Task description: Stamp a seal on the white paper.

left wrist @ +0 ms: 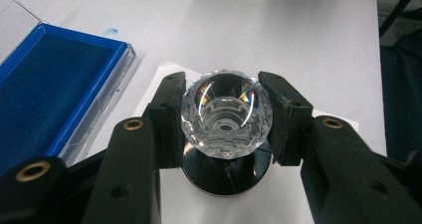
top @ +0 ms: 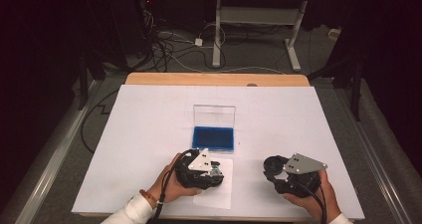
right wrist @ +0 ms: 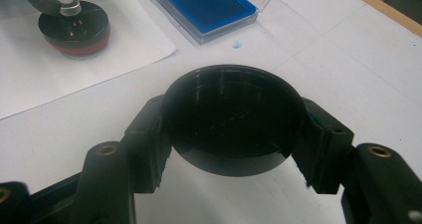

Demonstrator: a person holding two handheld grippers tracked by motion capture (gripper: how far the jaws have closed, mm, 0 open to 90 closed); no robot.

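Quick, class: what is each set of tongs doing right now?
Left tongs: shut on the clear faceted knob.
Right tongs: shut on the black round cap.

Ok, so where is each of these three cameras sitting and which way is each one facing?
High view: above the person's side, looking forward and down on the table; both forearms and each hand-held gripper show, left, right.
Left gripper view: rides the left hand-held gripper, looking along its black jaws, shut on a clear faceted knob over a black base.
Right gripper view: rides the right hand-held gripper, jaws shut on a black round cap.
All views share the blue-lined case.
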